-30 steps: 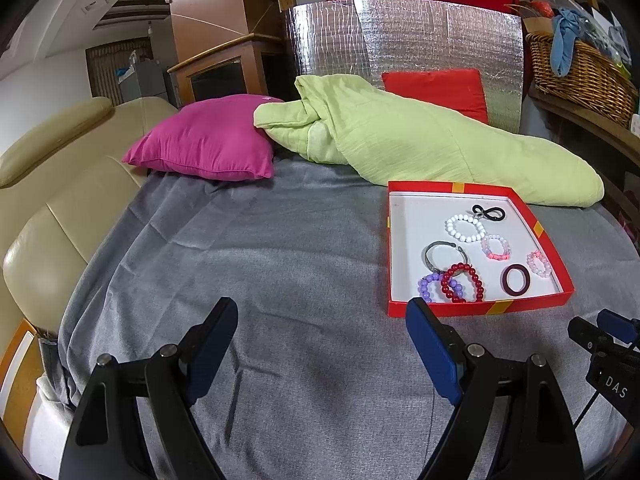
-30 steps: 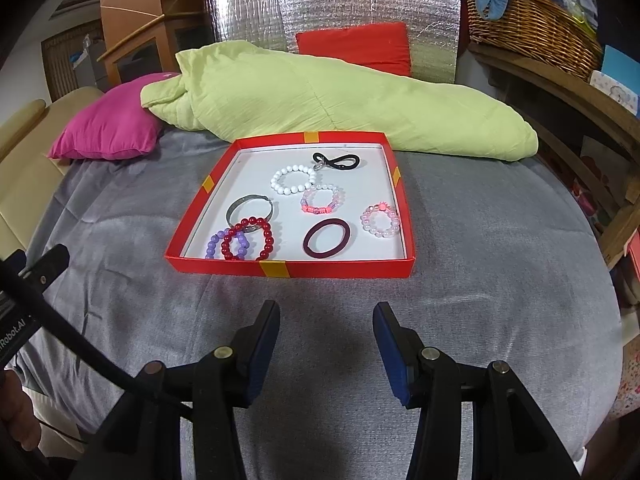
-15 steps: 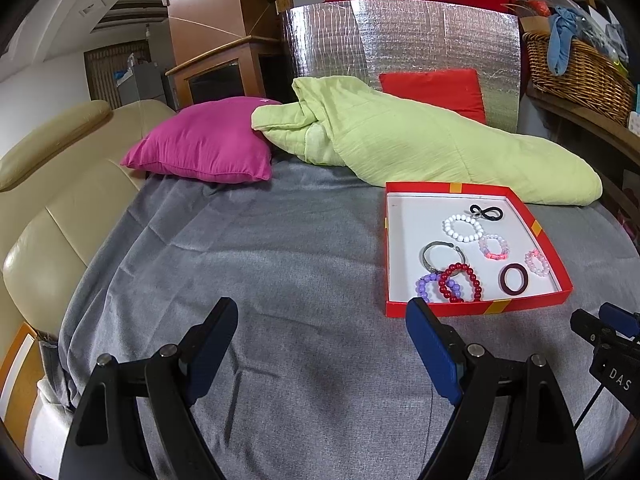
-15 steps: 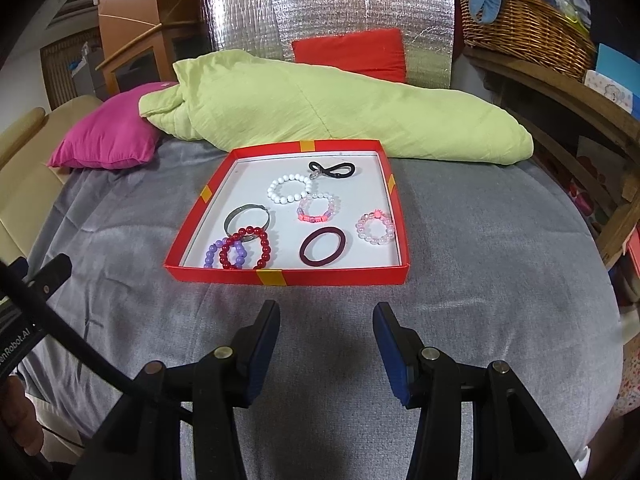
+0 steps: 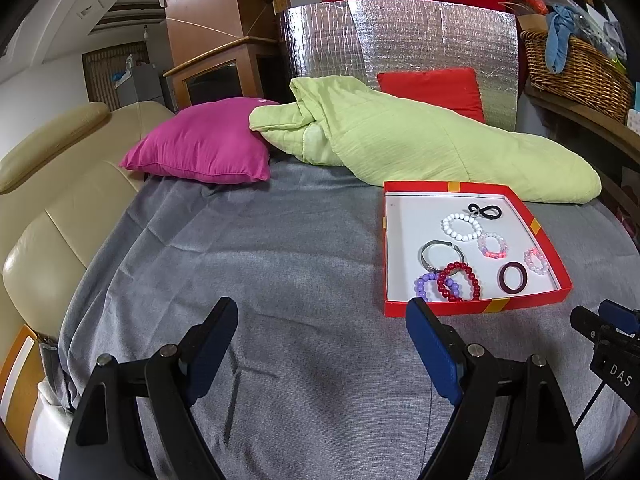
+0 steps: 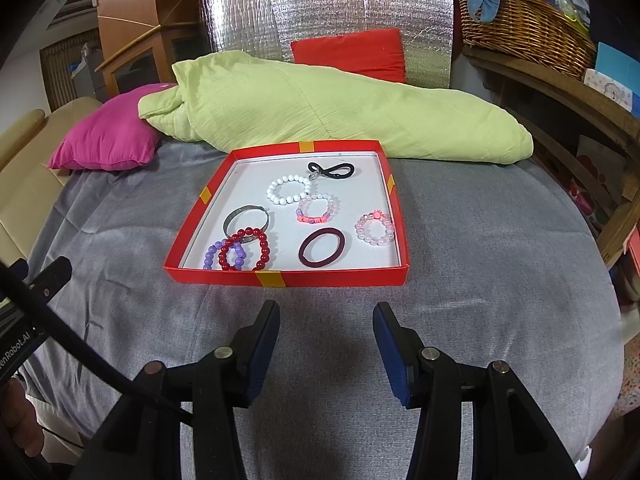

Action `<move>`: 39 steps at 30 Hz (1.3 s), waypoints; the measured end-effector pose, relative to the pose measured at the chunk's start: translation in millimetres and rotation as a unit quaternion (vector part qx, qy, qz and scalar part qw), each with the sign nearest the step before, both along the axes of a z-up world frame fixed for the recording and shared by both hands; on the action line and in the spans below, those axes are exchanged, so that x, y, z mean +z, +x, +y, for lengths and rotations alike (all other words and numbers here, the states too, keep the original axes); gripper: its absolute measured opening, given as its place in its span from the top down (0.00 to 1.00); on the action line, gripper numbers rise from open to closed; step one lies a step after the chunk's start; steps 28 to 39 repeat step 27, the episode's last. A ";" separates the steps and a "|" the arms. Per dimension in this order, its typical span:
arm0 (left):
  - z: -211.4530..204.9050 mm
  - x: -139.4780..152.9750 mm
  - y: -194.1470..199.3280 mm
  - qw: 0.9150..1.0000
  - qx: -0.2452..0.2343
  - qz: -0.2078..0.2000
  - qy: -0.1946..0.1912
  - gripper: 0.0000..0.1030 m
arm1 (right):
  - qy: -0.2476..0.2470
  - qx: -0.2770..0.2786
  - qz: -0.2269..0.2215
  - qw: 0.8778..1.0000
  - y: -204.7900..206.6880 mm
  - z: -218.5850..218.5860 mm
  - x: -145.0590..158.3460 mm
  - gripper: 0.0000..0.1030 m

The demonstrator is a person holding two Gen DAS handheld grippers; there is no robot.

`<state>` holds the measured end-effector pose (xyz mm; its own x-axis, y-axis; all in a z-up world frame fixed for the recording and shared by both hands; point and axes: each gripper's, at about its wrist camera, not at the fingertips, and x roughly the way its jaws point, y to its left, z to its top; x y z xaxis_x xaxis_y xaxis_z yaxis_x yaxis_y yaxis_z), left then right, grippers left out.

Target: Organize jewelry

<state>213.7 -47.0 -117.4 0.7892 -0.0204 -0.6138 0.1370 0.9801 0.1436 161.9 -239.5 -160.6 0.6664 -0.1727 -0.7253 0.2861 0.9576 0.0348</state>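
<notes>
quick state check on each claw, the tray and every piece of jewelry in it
left claw: open, empty
right claw: open, empty
red tray: uncovered, flat on the grey cloth
red bead bracelet: overlapping purple bead bracelet and metal bangle
white bead bracelet: flat, touching black hair tie
pink bead bracelet: flat, apart
maroon hair tie: flat, apart

Magenta pillow [image 5: 204,144], green quilt [image 6: 320,108] — red cushion [image 6: 348,54], wicker basket [image 6: 524,28]

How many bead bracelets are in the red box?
5: white near the back, pink-orange in the middle, pale pink at right, red overlapping purple at front left.
</notes>
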 end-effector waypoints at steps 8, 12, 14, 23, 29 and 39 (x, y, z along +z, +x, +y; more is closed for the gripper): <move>-1.0 -0.2 -0.2 1.000 -0.002 0.000 0.002 0.16 | 0.001 0.000 0.001 1.000 0.4 -1.1 -0.5 0.49; 0.2 -0.1 1.0 1.000 -0.002 0.000 0.003 0.16 | 0.003 0.001 0.001 1.000 1.0 -1.1 -0.8 0.49; 0.9 -0.1 1.0 1.000 -0.003 0.000 0.003 0.16 | 0.002 0.002 0.001 1.000 1.8 -0.2 -1.2 0.49; 0.7 -2.3 2.5 1.000 -0.005 -0.002 0.006 0.16 | 0.007 0.003 0.001 1.000 3.1 -0.5 -1.5 0.49; 4.9 -4.5 15.1 1.000 0.009 -0.004 0.003 0.16 | 0.018 -0.007 -0.008 1.000 0.8 -11.3 4.1 0.49; 4.9 -4.5 15.1 1.000 0.009 -0.004 0.003 0.16 | 0.018 -0.007 -0.008 1.000 0.8 -11.3 4.1 0.49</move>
